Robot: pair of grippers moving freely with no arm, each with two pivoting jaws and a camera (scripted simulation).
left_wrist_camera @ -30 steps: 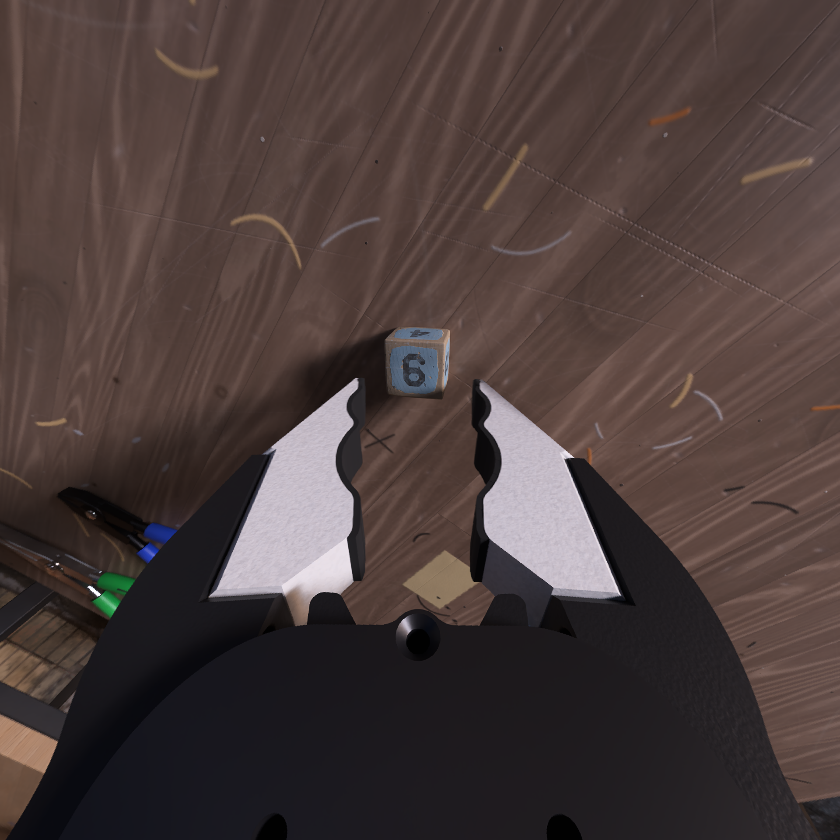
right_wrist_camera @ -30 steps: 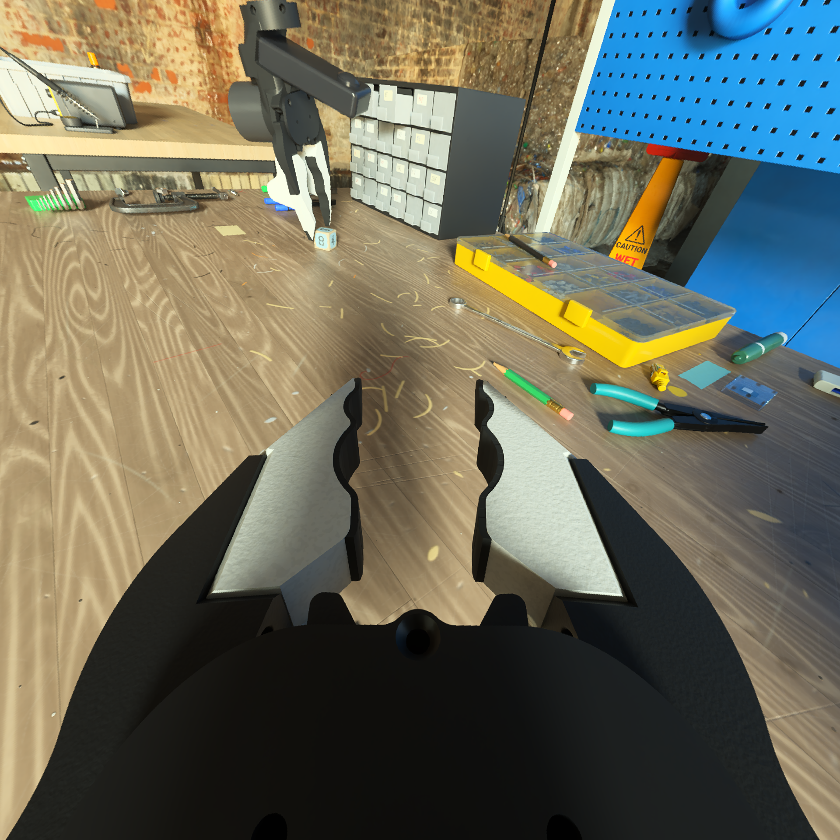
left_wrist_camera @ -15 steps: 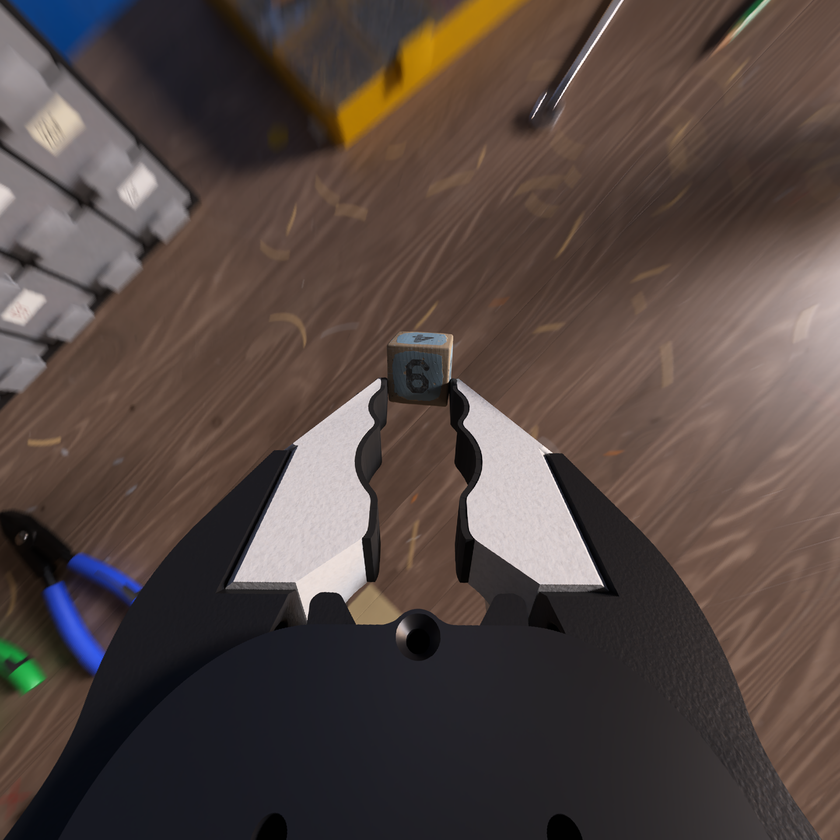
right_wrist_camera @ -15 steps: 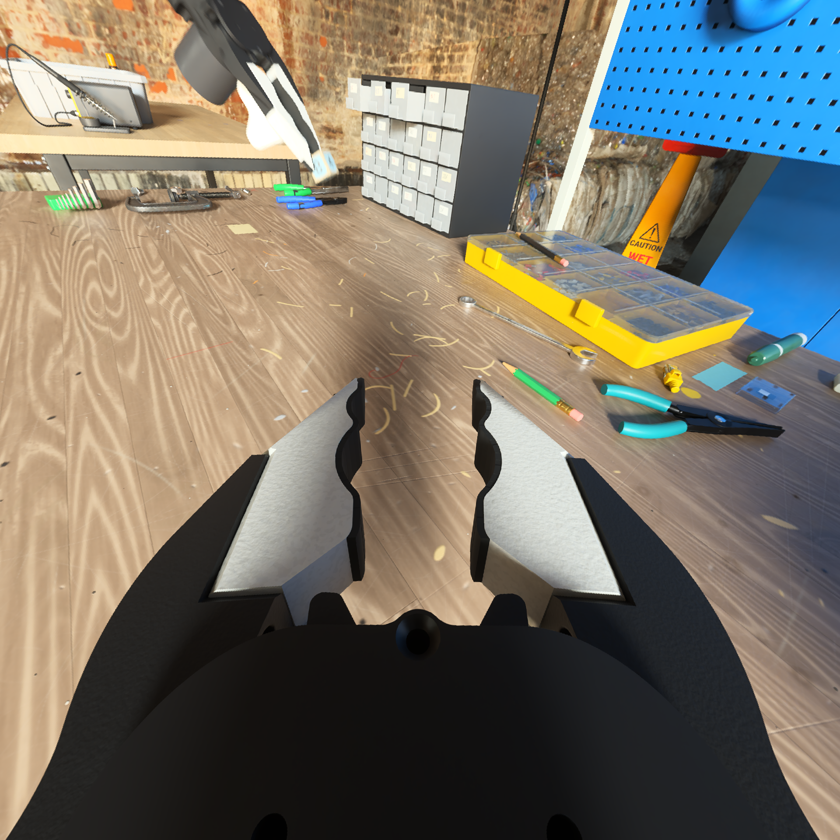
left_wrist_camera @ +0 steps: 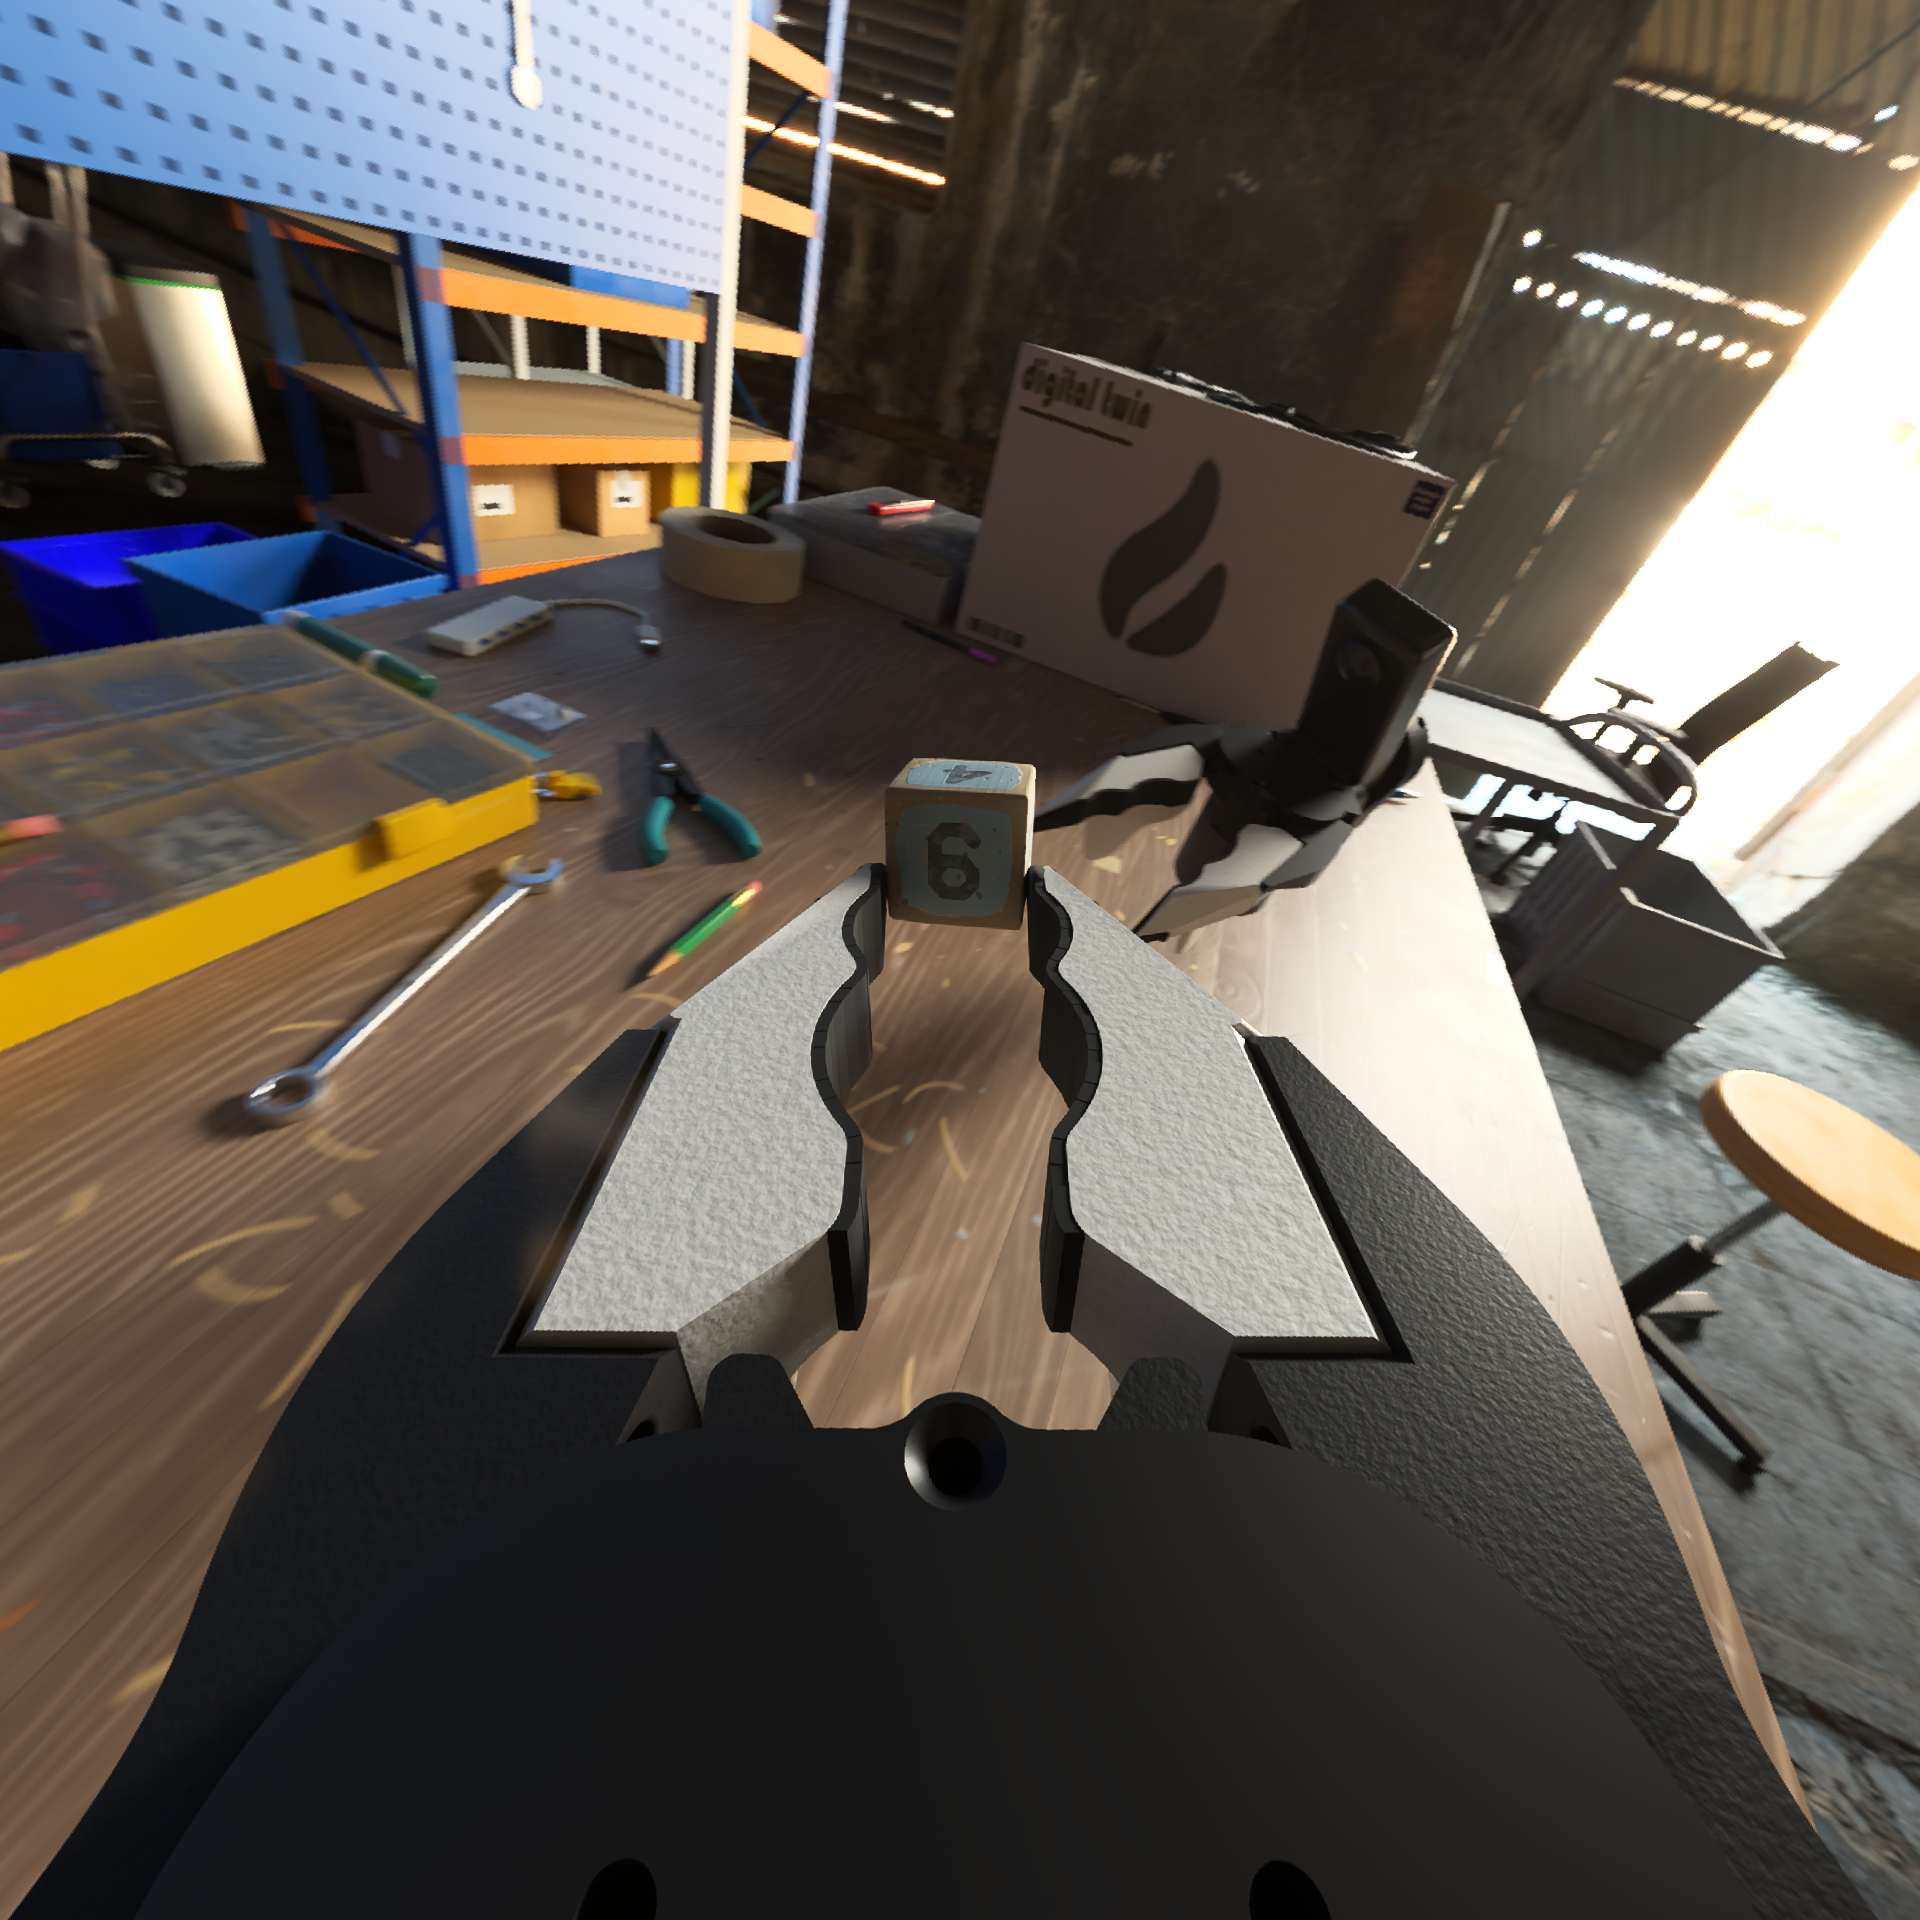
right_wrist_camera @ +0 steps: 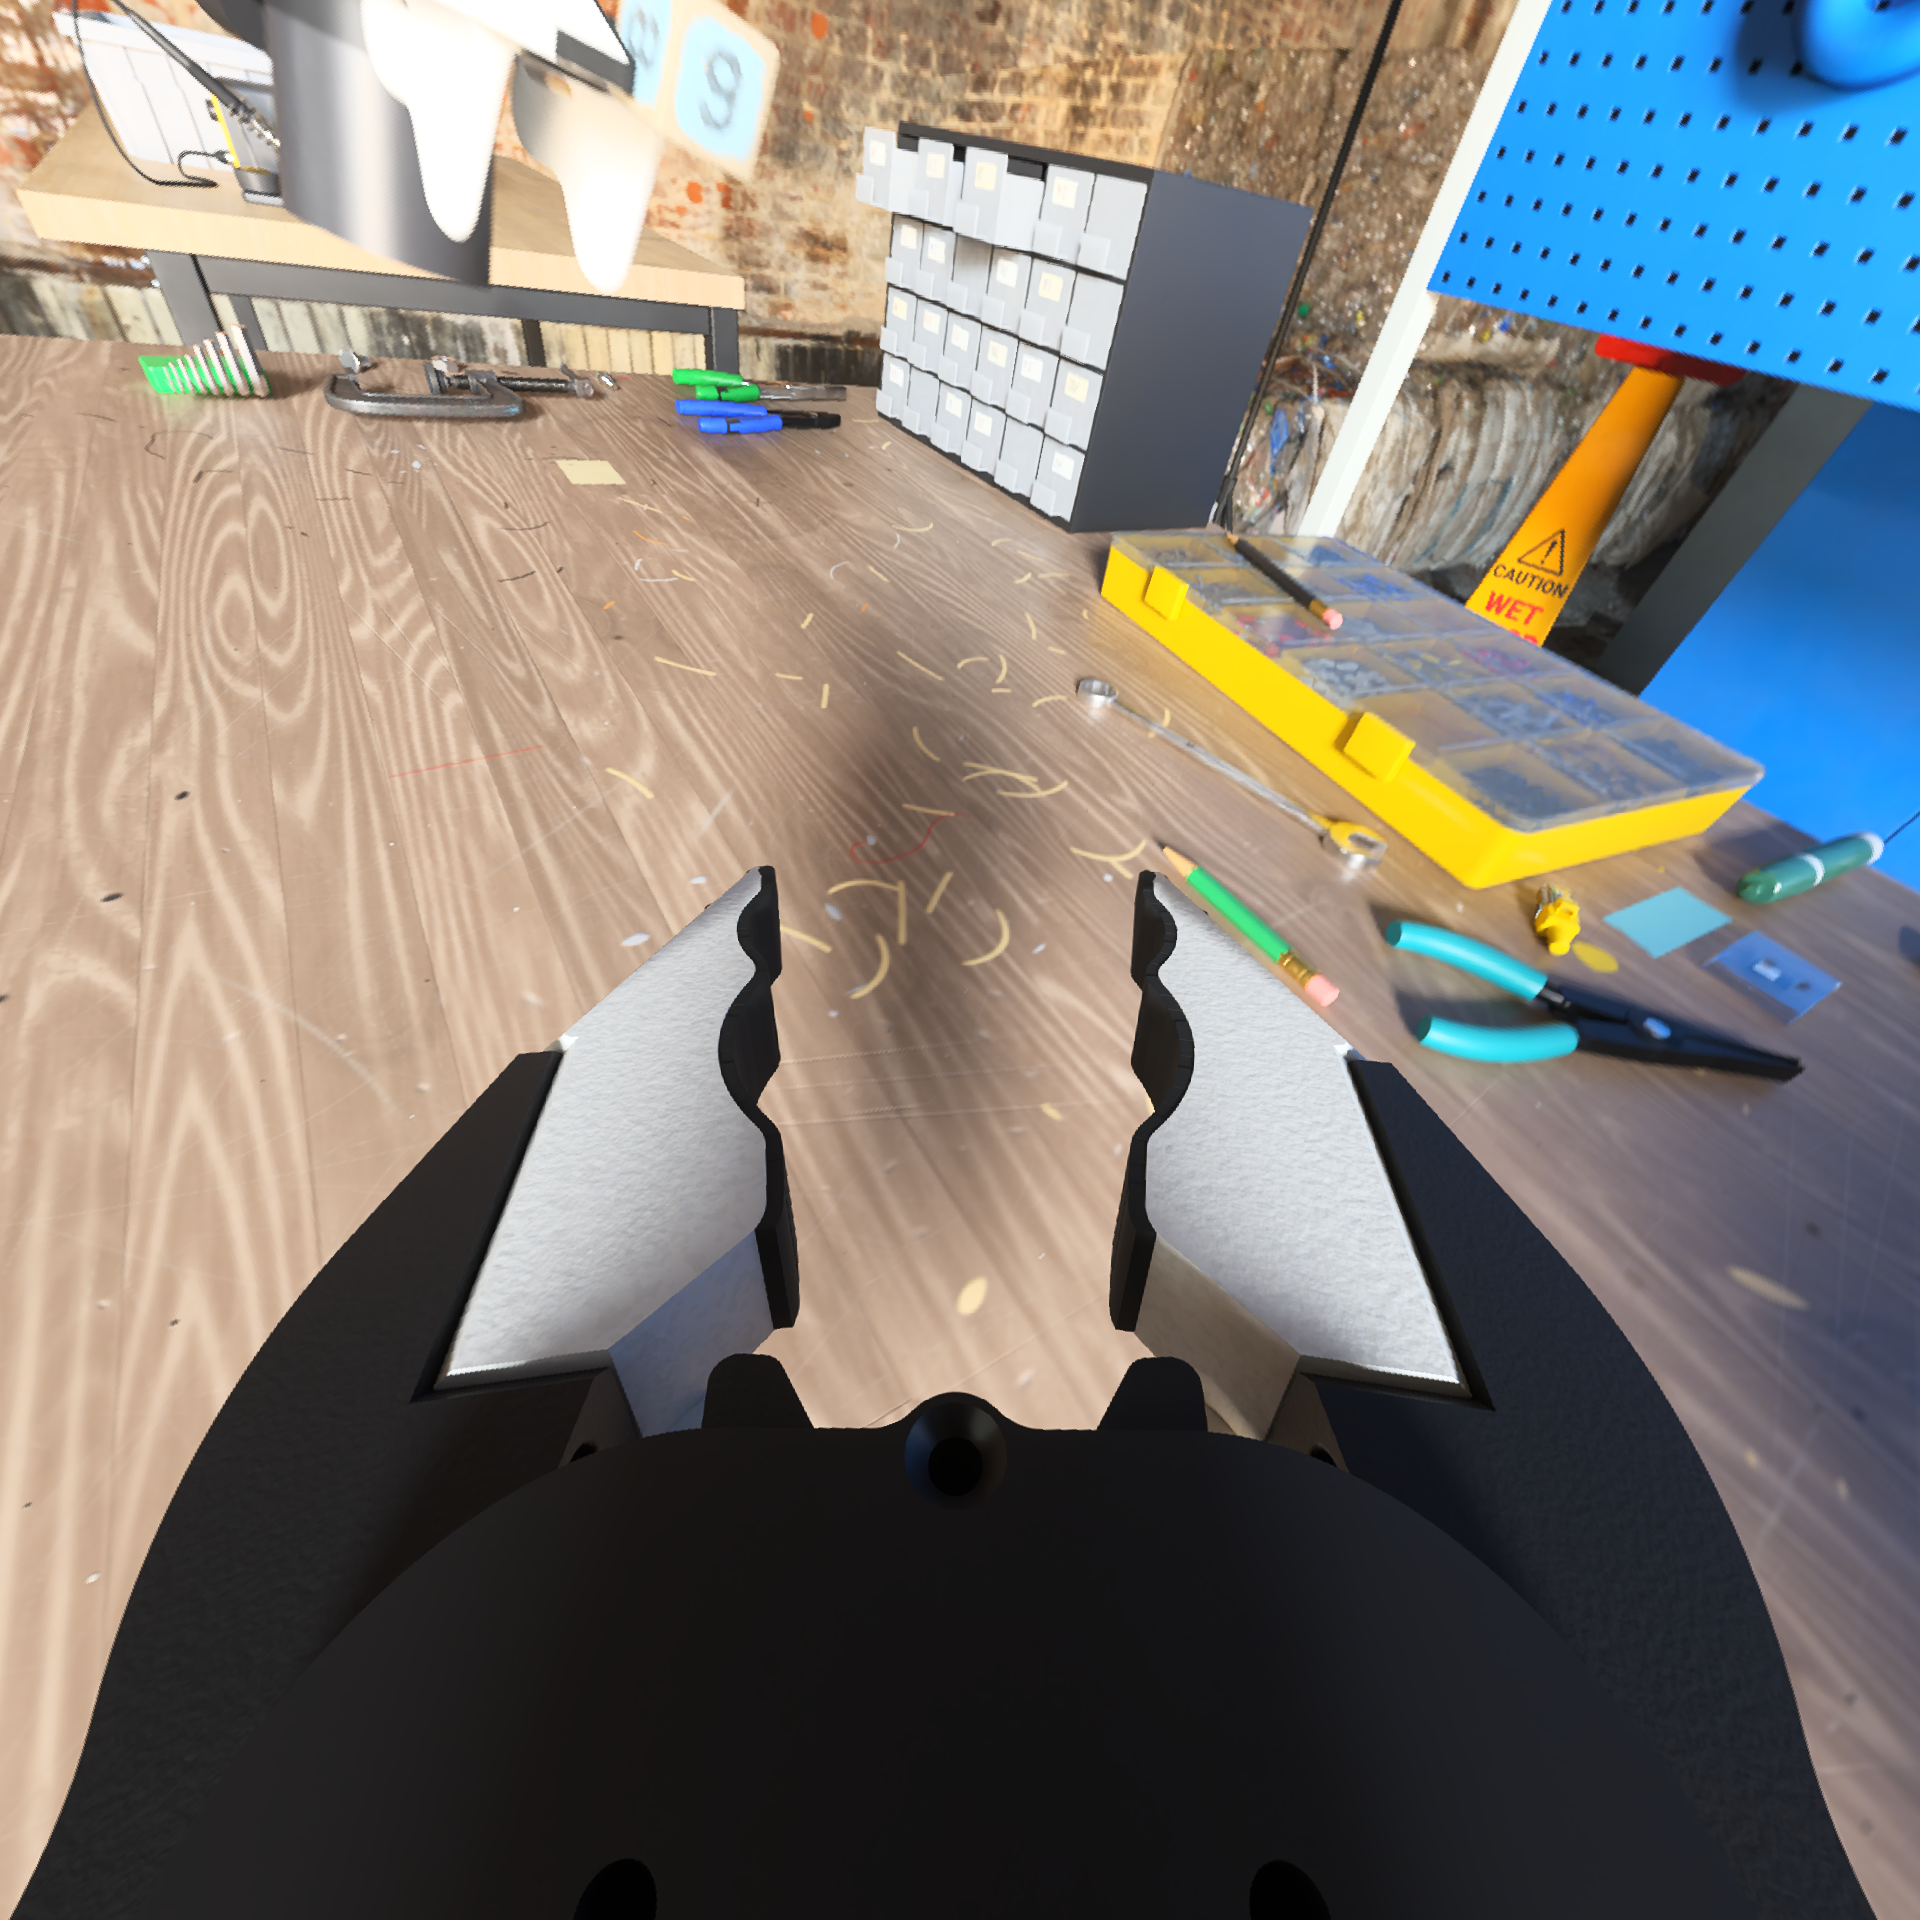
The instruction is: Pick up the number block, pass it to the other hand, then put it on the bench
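The left tool is clamped on the number block, which is pinched at its two side faces by the extreme fingertips only. The block sits raised above the worktop, clear of contact with it. The tip-only grip leaves the top, front and far faces exposed, which appears intended to give the receiving tool free surfaces to close on.

The right tool holds nothing; its jaws stand wide apart with only bare worktop visible between them. In the left wrist view the right tool lies just beyond and to the right of the block, fingers spread and directed toward it. In the right wrist view the left tool and block appear blurred at the upper left, above the right tool's line of approach.

Judgement: the step in hand is the transfer. The right tool must align on the exposed faces before the left releases. A shallow tip grip risks rotation or slip of the block at contact.

Surrounding items: a wrench, a pencil, teal pliers and a yellow parts case lie on the worktop to the left, well apart from the block.
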